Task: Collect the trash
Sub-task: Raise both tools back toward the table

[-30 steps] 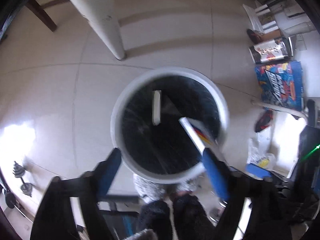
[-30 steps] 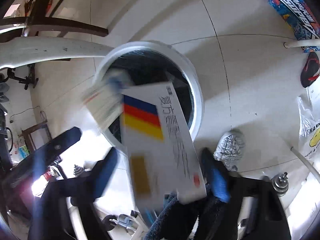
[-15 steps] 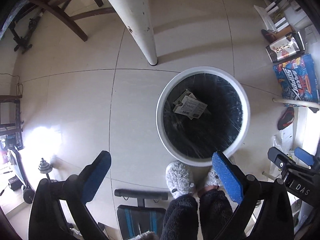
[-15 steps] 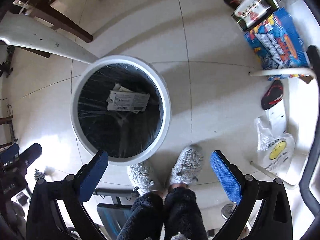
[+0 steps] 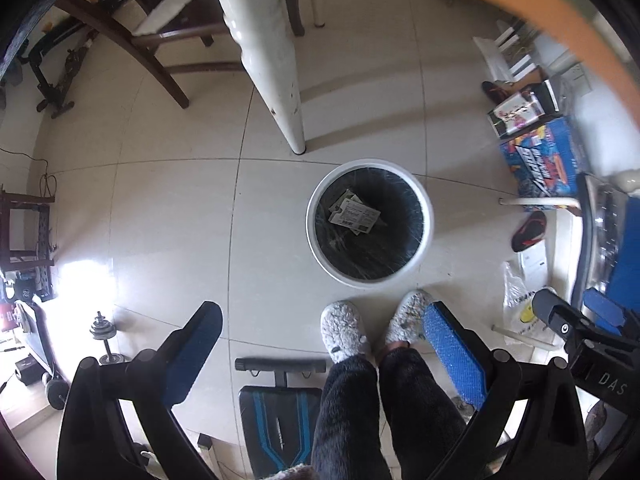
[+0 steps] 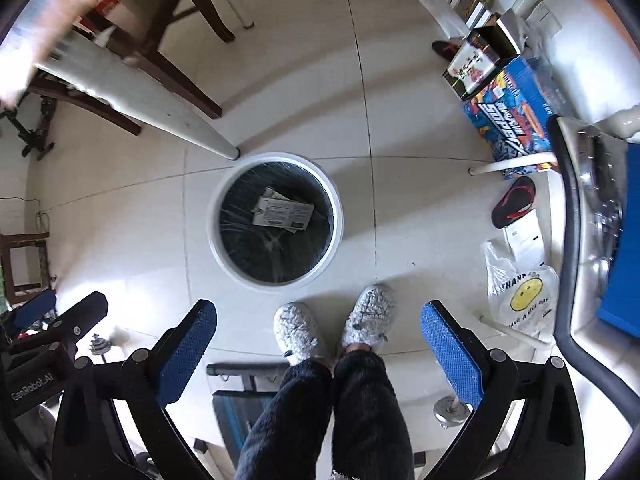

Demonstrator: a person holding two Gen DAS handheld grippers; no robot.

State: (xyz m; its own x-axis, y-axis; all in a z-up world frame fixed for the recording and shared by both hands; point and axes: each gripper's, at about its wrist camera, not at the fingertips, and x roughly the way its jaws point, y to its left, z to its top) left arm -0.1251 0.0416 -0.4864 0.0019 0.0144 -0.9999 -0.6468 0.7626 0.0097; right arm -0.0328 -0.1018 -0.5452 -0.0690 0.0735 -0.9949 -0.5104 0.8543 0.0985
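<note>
Pale floor tiles [image 5: 168, 208] fill my left view, with the white bin [image 5: 428, 236] now far smaller below than a second ago. My left tongs [image 5: 322, 356] have just spread wide and hold nothing; two cartons [image 5: 354, 214] lie inside the bin.

From the right, my right tongs [image 6: 318, 350] stand wide and empty above my slippers [image 6: 296, 334], beside the bin [image 6: 338, 228]; the carton [image 6: 284, 213] they carried rests in it. That drop looks done.

grey slippers [image 5: 345, 334], blue box [image 6: 512, 120], smiley bag [image 6: 522, 300], dumbbell [image 5: 104, 338]
</note>
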